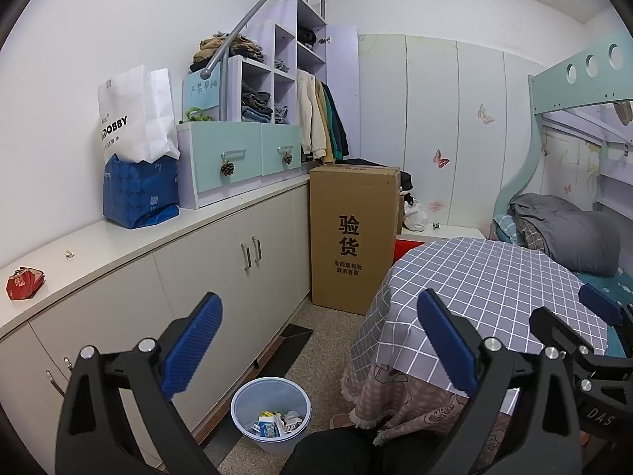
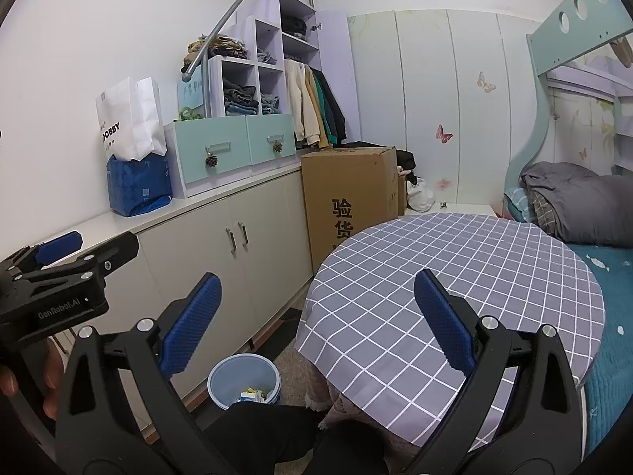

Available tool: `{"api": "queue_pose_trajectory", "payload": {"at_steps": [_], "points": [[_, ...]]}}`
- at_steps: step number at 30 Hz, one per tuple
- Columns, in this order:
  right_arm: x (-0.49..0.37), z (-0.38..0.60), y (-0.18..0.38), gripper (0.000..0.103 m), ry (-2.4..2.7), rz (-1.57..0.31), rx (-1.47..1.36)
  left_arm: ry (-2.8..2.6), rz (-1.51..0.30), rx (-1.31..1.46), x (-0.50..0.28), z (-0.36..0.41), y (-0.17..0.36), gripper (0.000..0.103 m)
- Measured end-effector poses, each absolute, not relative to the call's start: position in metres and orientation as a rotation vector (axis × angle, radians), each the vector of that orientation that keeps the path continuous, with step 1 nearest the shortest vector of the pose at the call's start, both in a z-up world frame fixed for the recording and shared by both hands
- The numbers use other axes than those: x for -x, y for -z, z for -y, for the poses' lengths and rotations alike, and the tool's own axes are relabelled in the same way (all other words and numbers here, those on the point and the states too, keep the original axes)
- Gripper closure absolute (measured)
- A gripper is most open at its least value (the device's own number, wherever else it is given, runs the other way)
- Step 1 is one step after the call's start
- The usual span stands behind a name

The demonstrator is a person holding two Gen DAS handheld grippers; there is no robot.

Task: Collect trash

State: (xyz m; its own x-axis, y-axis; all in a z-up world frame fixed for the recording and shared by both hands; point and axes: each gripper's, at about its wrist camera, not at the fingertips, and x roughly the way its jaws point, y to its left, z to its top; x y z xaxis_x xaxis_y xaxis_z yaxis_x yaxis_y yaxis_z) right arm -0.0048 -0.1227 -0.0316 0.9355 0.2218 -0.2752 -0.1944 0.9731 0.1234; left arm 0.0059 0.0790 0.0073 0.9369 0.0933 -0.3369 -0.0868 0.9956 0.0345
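A light blue trash bin [image 1: 271, 415] stands on the floor between the cabinet and the round table; it holds several bits of paper trash. It also shows in the right wrist view [image 2: 244, 382]. My left gripper [image 1: 316, 344] is open and empty, held above the bin. My right gripper [image 2: 316, 324] is open and empty, over the table's left edge. The round table [image 2: 455, 269] has a grey checked cloth. A crumpled red wrapper [image 1: 23, 283] and a small white scrap [image 1: 69, 254] lie on the cabinet top at the left.
A long white cabinet [image 1: 221, 261] runs along the left wall, with a blue bag [image 1: 138, 194], a white paper bag [image 1: 134, 114] and teal drawers [image 1: 237, 158] on it. A tall cardboard box [image 1: 352, 237] stands behind the table. A bunk bed [image 1: 573, 237] is at the right.
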Motion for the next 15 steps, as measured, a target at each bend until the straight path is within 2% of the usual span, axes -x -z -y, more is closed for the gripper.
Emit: {"api": "queue_pose_trajectory", "payload": {"at_steps": [15], "points": [[0.0064,0.1243,0.0347,0.007,-0.215,-0.297,-0.096,-0.097,-0.346,-0.021,-0.0051,-0.078,-0.0043,0.006]]}}
